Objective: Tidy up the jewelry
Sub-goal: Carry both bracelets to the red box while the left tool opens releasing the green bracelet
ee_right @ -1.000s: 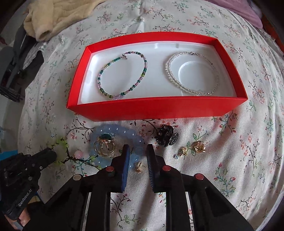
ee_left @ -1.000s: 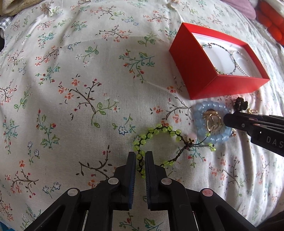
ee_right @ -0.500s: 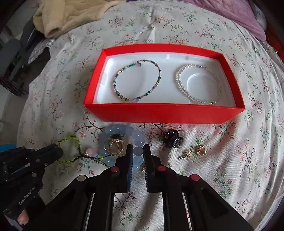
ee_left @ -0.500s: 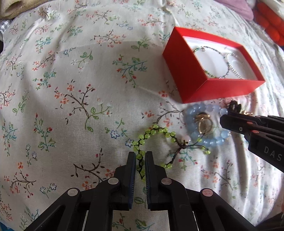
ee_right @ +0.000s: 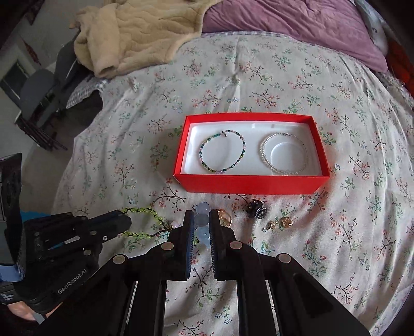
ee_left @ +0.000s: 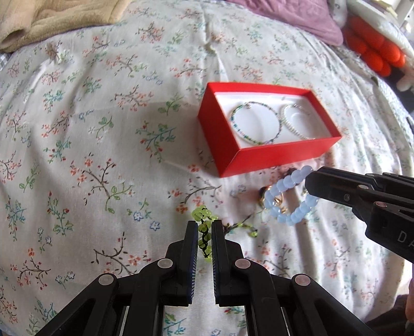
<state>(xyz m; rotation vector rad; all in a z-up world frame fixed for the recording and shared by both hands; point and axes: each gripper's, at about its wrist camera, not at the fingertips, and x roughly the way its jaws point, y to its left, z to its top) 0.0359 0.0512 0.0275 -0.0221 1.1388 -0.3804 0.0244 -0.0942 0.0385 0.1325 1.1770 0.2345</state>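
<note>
A bed covered by a floral sheet (ee_right: pixel 258 77) fills the view. A beige blanket (ee_right: pixel 134 33) and purple pillow (ee_right: pixel 297 28) lie at its far end. Beside the bed, possibly a dark chair (ee_right: pixel 38 93), in daylight.

- Red box (ee_right: pixel 251 184) with a white lining, on a cream bedspread (ee_right: pixel 258 77) printed with small red, green and blue sprigs.
- Pale blue bead bracelet (ee_left: pixel 289 196); lime-green bead bracelet (ee_right: pixel 145 210) on dark cord.
- Black grippers, left (ee_left: pixel 204 230) and right (ee_right: pixel 201 219).
- Far: beige blanket (ee_right: pixel 134 33), purple cover (ee_right: pixel 297 23).
</note>
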